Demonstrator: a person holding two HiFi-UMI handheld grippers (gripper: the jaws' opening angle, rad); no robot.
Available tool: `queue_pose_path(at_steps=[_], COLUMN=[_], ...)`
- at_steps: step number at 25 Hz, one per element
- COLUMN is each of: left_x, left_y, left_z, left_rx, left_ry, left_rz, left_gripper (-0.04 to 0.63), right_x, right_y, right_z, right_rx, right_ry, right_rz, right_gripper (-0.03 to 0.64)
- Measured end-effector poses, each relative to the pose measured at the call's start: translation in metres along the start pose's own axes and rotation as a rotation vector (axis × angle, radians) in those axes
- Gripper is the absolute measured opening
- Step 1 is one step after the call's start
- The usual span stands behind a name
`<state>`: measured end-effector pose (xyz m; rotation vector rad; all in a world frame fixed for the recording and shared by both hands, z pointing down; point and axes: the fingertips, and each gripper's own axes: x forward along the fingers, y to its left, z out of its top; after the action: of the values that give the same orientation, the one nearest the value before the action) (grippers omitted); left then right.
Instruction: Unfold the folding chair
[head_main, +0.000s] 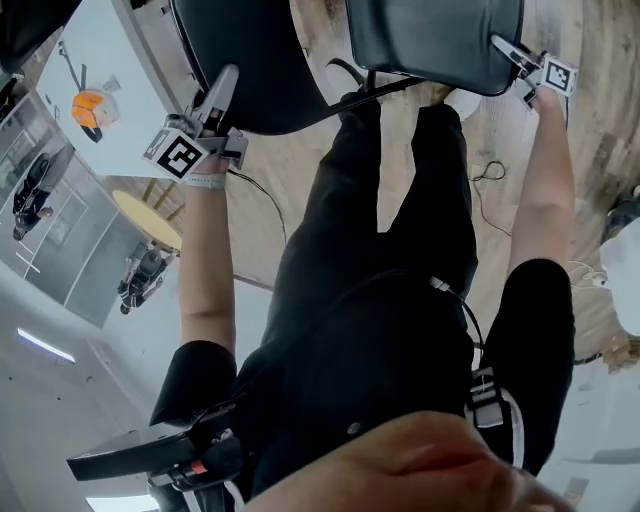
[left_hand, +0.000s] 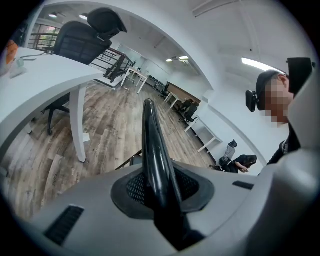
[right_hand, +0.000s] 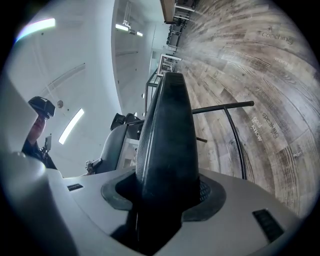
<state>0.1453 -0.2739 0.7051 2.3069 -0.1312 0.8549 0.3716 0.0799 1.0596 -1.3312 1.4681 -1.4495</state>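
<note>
Gripping the folding chair (head_main: 425, 40) at both sides, the left gripper (head_main: 222, 85) is pinched narrow on its thin black panel (head_main: 255, 60), and the right gripper (head_main: 503, 47) clamps wider round the thick padded seat (right_hand: 167, 145). The chair is over the wood floor (head_main: 590, 120), just ahead of the person's legs.

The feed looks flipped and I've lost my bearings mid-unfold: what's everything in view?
chair back: one, glossy black, head view top left
chair seat: one, black padded, top right
frame tube: one, black, between back and seat
desk: one, white, left
office chair: one, black, behind desk
cable: one, black, on floor
floor: one, brown wood, below
left gripper: one, grey, clamping chair back
right gripper: one, grey, clamping chair seat
arms: two, bare, behind grippers
</note>
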Motion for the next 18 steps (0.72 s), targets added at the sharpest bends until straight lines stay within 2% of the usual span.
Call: queue_pose_path(at_steps=[4, 13, 15, 18], left_x=[0.01, 0.023, 0.022, 0.021], left_y=[-0.014, -0.027, -0.026, -0.024], left_z=[-0.006, -0.012, -0.012, -0.011], left_rx=[0.01, 0.032, 0.023, 0.023], left_ry=[0.006, 0.027, 0.023, 0.017], left_rz=[0.004, 0.002, 0.007, 0.016], left_gripper=[0.075, 0.078, 0.078, 0.078], right_x=[-0.012, -0.018, -0.017, -0.012], right_y=[-0.013, -0.047, -0.046, -0.036], right_z=[-0.001, -0.002, -0.004, -0.006], right_rx=[0.099, 0.032, 0.048, 0.129], right_ry=[-0.017, -0.012, -0.006, -0.013], right_rz=[-0.012, -0.062, -0.046, -0.002], right_gripper=[0.217, 0.23, 0.23, 0.233])
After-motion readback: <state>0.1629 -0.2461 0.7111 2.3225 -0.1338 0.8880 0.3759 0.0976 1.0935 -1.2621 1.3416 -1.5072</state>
